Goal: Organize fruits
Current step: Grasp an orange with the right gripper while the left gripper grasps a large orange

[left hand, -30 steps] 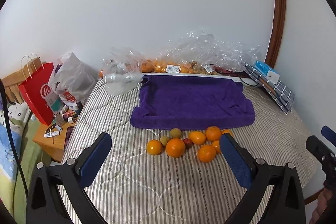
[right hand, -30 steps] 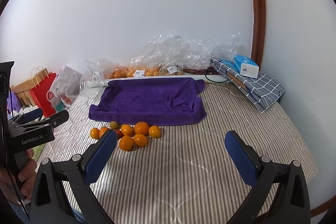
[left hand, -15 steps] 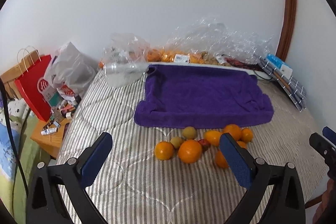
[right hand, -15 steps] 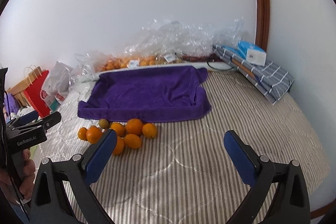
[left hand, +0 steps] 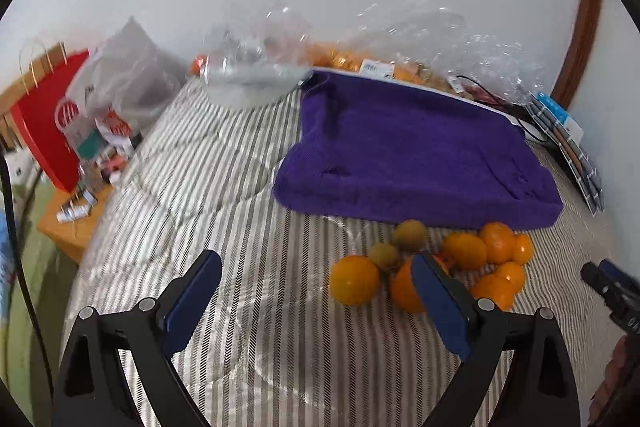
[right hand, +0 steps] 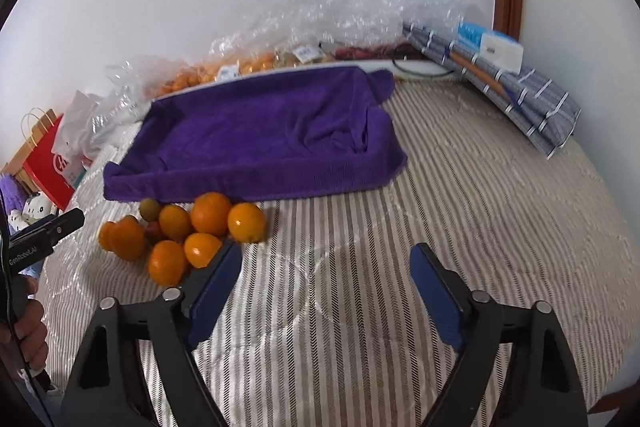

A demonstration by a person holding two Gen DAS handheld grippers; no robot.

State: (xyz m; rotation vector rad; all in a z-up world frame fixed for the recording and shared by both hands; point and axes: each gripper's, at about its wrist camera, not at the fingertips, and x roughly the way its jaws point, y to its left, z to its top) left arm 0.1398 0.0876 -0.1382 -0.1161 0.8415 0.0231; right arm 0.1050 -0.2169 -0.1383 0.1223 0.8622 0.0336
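While both grippers drop toward the bed, the fruit pile looks much bigger and lower in frame than a second ago — I'm closing in on it. My left gripper (left hand: 316,291) has its jaws closing slightly from full spread, nothing between the pads; its right pad sits in front of one orange (left hand: 404,289) in the picture, contact can't be told. My right gripper (right hand: 326,281) is closing faster, also empty, only striped bedspread (right hand: 460,211) between the pads, its left pad just beside the nearest fruit. So neither is gripping anything yet.

The fruits lie loose on the bedspread in one cluster, just in front of the purple towel's near edge: oranges (right hand: 210,213) touching each other, two greenish-brown round fruits (left hand: 408,235) at the towel side, a small red one (right hand: 152,229) half hidden among them. Judgement: no sorting done, this is the approach to a first pick, and the jaws narrowing suits small fruit.

Containers — the purple towel (right hand: 260,131) seems draped over a shallow tray shape with raised edges; nothing in it. Behind it, against the wall, clear plastic bags (right hand: 320,11) hold more orange fruit; contents otherwise blurred. A red paper bag (left hand: 44,119) stands off the bed on the left, inside not visible.
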